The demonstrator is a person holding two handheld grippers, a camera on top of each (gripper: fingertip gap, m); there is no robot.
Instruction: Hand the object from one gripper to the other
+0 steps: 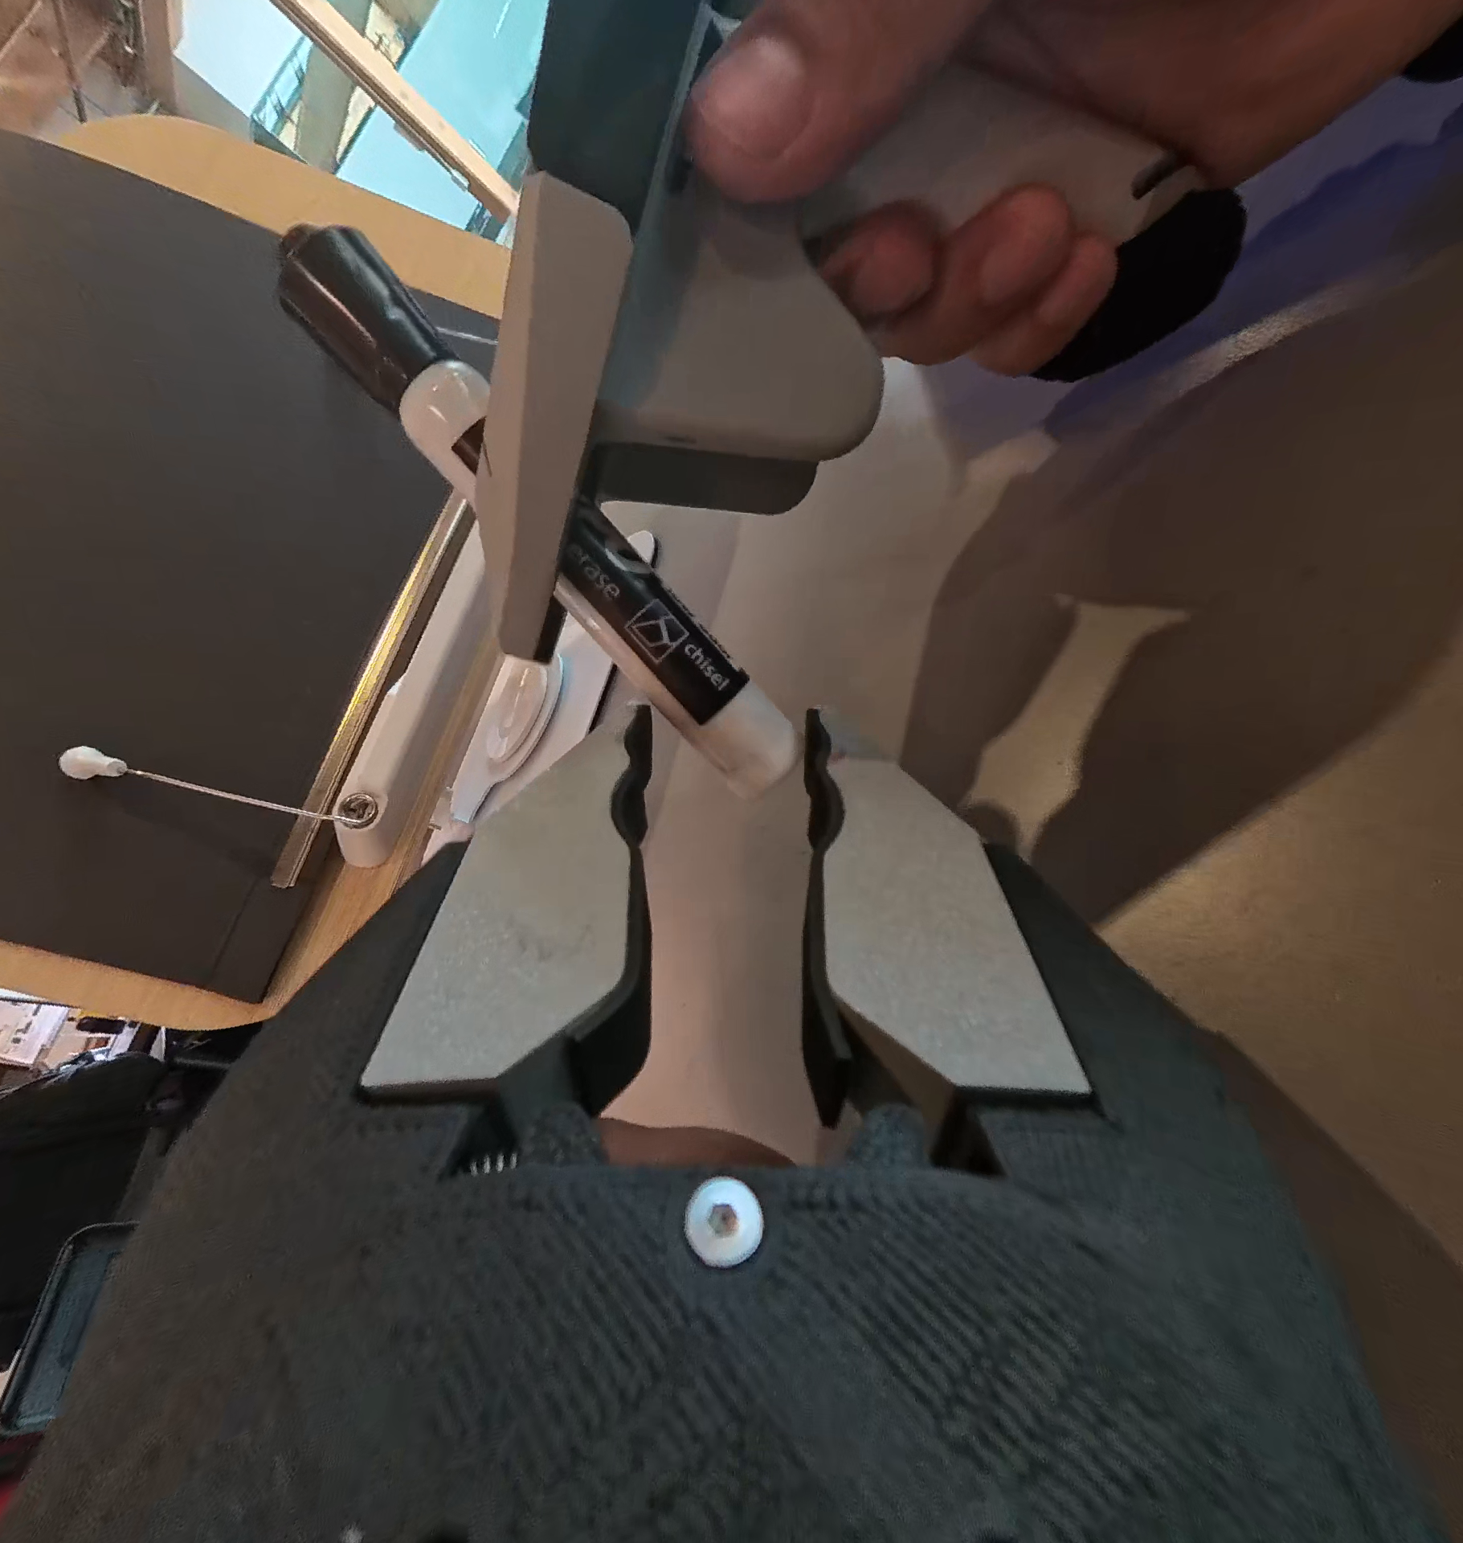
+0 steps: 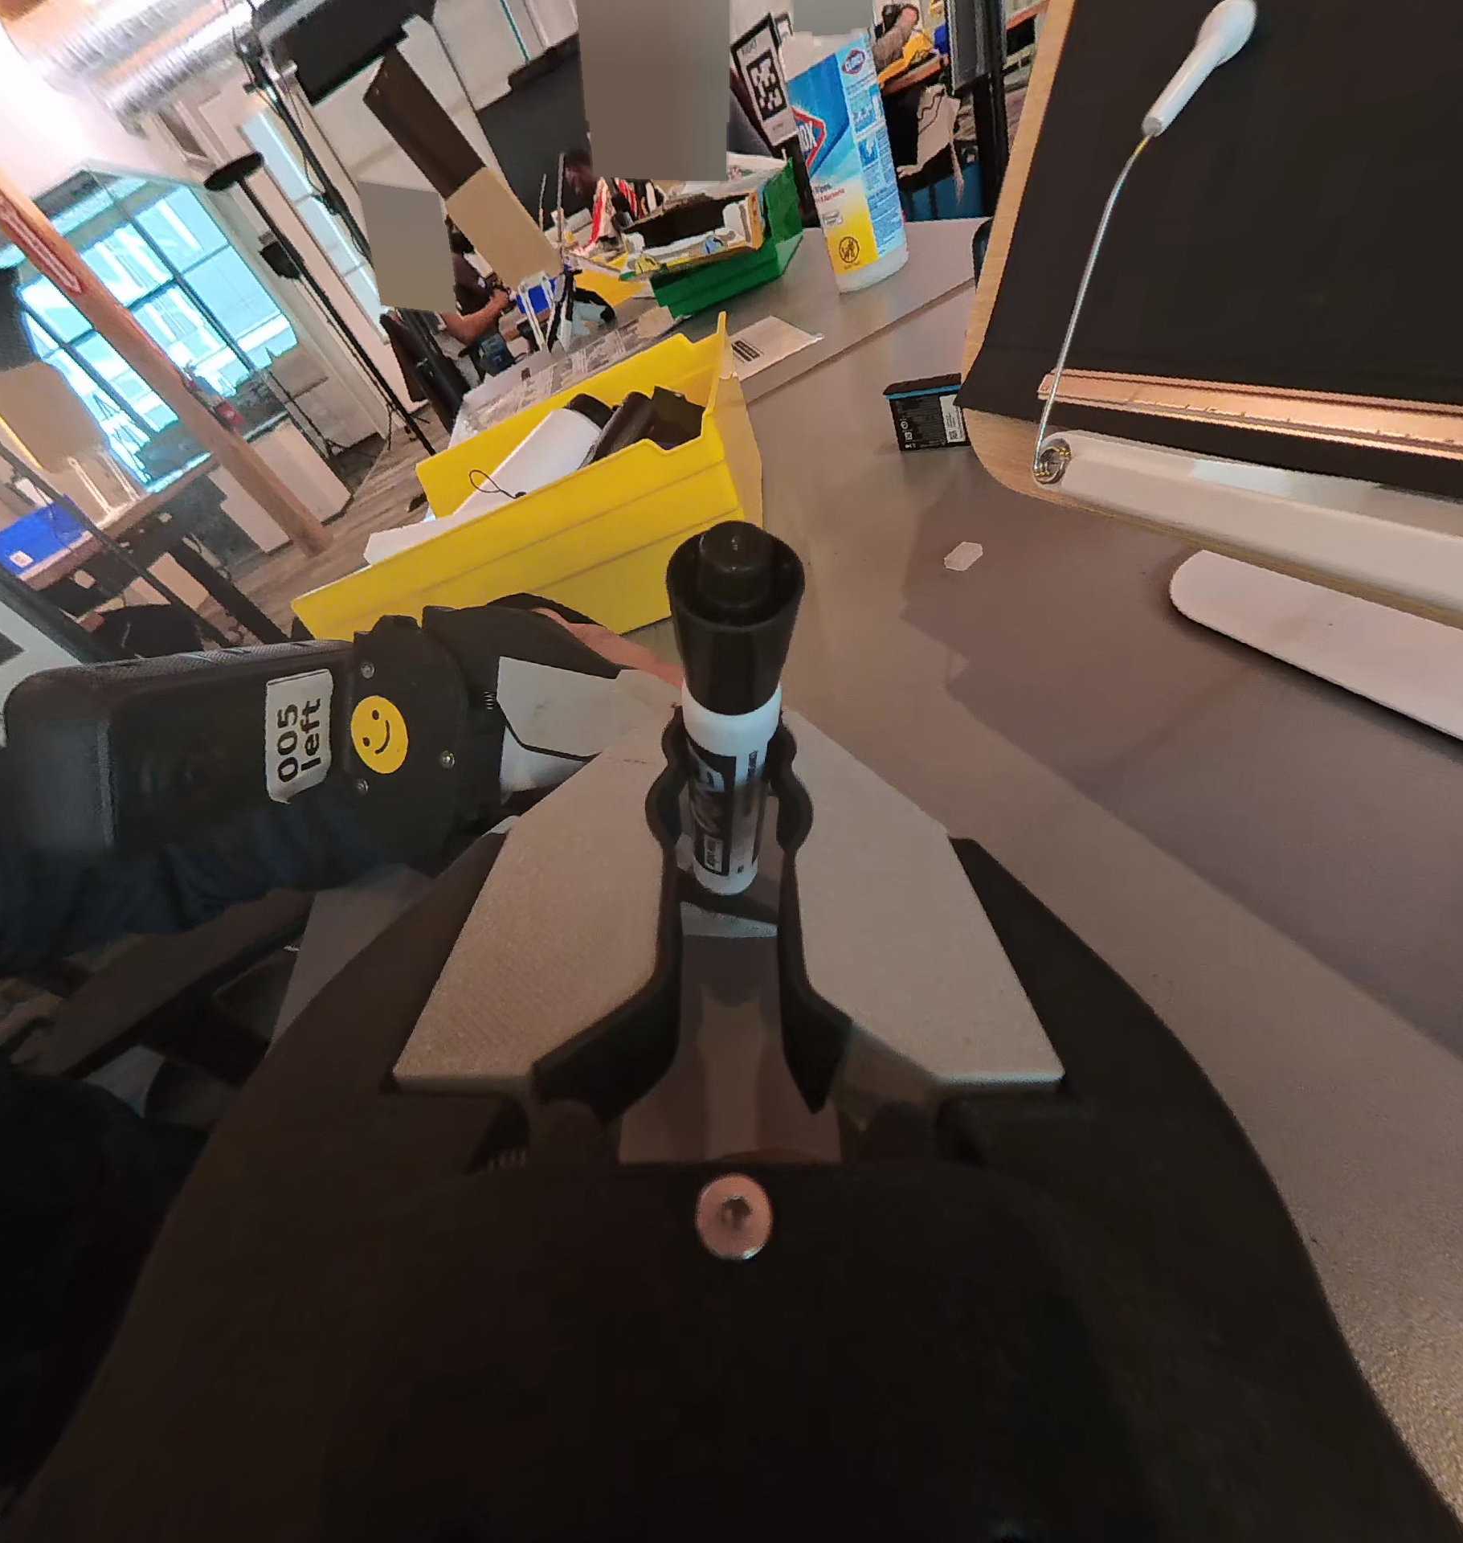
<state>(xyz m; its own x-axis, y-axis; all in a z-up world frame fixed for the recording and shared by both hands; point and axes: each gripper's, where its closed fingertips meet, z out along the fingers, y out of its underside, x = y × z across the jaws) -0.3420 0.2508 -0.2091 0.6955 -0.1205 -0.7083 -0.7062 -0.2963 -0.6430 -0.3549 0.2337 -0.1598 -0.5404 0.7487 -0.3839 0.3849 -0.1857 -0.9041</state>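
A black-and-white marker (image 2: 729, 668) stands between my right gripper's (image 2: 728, 756) fingertips, black cap up. The right gripper is shut on the marker's barrel. In the left wrist view the marker (image 1: 669, 660) slants down from upper left, held mid-barrel by the right gripper (image 1: 557, 584) with a hand (image 1: 961, 167) on its handle. Its white lower end sits between the tips of my left gripper (image 1: 728, 751), which is open, with a gap either side. In the right wrist view the left gripper (image 2: 577, 710) comes in from the left, just beside the marker.
A black board (image 2: 1295, 209) on a white stand (image 2: 1337, 634) with a wire clip stands at the right. A yellow bin (image 2: 561, 518) of items sits behind on the grey table (image 2: 1045, 751), with a small black box (image 2: 928, 413), a green tray (image 2: 728, 267) and a wipes canister (image 2: 853, 159).
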